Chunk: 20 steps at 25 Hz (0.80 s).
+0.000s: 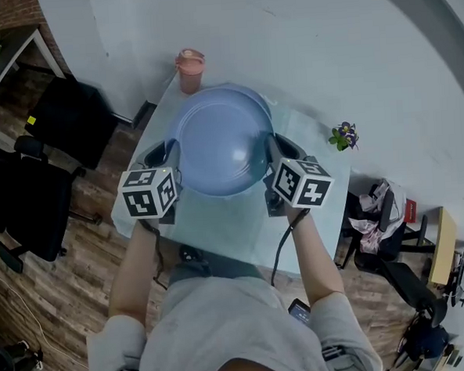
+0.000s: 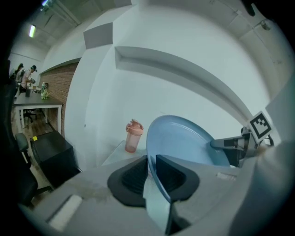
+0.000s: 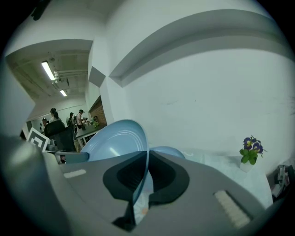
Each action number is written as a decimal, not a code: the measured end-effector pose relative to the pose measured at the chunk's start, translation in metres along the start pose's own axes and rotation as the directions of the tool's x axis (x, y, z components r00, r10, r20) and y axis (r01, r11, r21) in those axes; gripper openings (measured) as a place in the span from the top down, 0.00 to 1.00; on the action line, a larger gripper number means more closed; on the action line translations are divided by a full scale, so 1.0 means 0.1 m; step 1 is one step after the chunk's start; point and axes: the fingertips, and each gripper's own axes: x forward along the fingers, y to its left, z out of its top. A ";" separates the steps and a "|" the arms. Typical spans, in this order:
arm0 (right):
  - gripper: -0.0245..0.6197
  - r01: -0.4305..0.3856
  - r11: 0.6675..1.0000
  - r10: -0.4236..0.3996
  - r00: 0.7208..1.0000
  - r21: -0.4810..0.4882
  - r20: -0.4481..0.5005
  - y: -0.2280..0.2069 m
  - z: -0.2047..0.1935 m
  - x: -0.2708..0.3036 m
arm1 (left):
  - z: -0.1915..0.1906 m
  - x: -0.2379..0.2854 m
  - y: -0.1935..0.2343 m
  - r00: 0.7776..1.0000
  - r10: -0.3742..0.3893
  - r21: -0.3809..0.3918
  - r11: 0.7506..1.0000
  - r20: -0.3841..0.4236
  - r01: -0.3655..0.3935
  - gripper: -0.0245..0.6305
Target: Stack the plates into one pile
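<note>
A large blue plate (image 1: pixel 218 142) hangs tilted above the table, gripped at two opposite rims. My left gripper (image 1: pixel 170 157) is shut on its left rim, and its jaws (image 2: pixel 152 161) pinch the plate's edge (image 2: pixel 184 138). My right gripper (image 1: pixel 275 151) is shut on the right rim, which runs between its pads (image 3: pixel 147 159) in the right gripper view, with the plate's face (image 3: pixel 115 140) to the left. A second blue plate (image 3: pixel 168 151) lies on the table behind the held one; in the head view only its far rim (image 1: pixel 238 92) shows.
A pink shaker bottle (image 1: pixel 190 70) stands at the pale table's (image 1: pixel 219 229) far left corner. At the table's right edge sits a small potted flower (image 1: pixel 343 135). A black chair (image 1: pixel 29 193) is on the left, and a cluttered chair (image 1: pixel 382 211) on the right.
</note>
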 end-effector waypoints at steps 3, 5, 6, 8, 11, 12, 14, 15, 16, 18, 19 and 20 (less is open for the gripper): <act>0.94 -0.002 1.000 0.002 1.000 -0.020 0.009 -0.20 0.23 0.11 | 0.16 0.23 -0.11 1.000 -0.010 0.009 1.000 -0.002 0.010 0.86; 0.94 -0.007 1.000 0.008 1.000 -0.029 0.015 -0.33 0.40 0.20 | 0.29 0.39 -0.17 1.000 -0.013 0.016 1.000 0.002 0.013 0.86; 0.94 -0.010 0.999 0.011 1.000 -0.032 0.019 -0.40 0.48 0.25 | 0.36 0.47 -0.20 1.000 -0.014 0.021 1.000 0.003 0.014 0.86; 0.94 -0.015 0.999 0.016 1.000 -0.032 0.024 -0.54 0.62 0.37 | 0.48 0.65 -0.25 1.000 -0.014 0.031 0.999 0.003 0.013 0.86; 0.94 -0.021 1.000 0.021 1.000 -0.021 0.022 -0.75 0.75 0.57 | 0.61 0.93 -0.29 1.000 -0.003 0.040 0.999 -0.008 0.003 0.86; 0.94 -0.022 1.000 0.023 1.000 -0.016 0.017 -0.82 0.76 0.65 | 0.63 1.02 -0.30 1.000 0.003 0.042 0.999 -0.015 -0.003 0.86; 0.94 -0.025 1.000 0.025 1.000 -0.005 -0.001 -0.96 0.74 0.83 | 0.61 1.23 -0.28 0.999 0.018 0.035 0.999 -0.039 -0.016 0.86; 0.94 -0.025 1.000 0.025 1.000 0.001 -0.015 -1.03 0.69 0.92 | 0.56 1.33 -0.26 0.998 0.026 0.029 0.999 -0.056 -0.024 0.86; 0.94 -0.024 1.000 0.024 0.999 0.007 -0.031 -1.10 0.63 1.01 | 0.50 1.43 -0.24 0.996 0.035 0.023 0.999 -0.076 -0.033 0.86; 0.94 -0.020 1.000 0.022 0.997 0.019 -0.068 -1.22 0.48 1.19 | 0.37 1.60 -0.18 0.992 0.052 0.015 0.999 -0.117 -0.051 0.86; 0.94 -0.020 0.999 0.022 0.996 0.029 -0.087 -1.27 0.39 1.27 | 0.29 1.68 -0.14 0.989 0.060 0.013 0.998 -0.138 -0.059 0.86; 0.94 -0.021 0.999 0.025 0.994 0.040 -0.106 -1.31 0.29 1.35 | 0.22 1.74 -0.11 0.985 0.066 0.012 0.998 -0.158 -0.065 0.86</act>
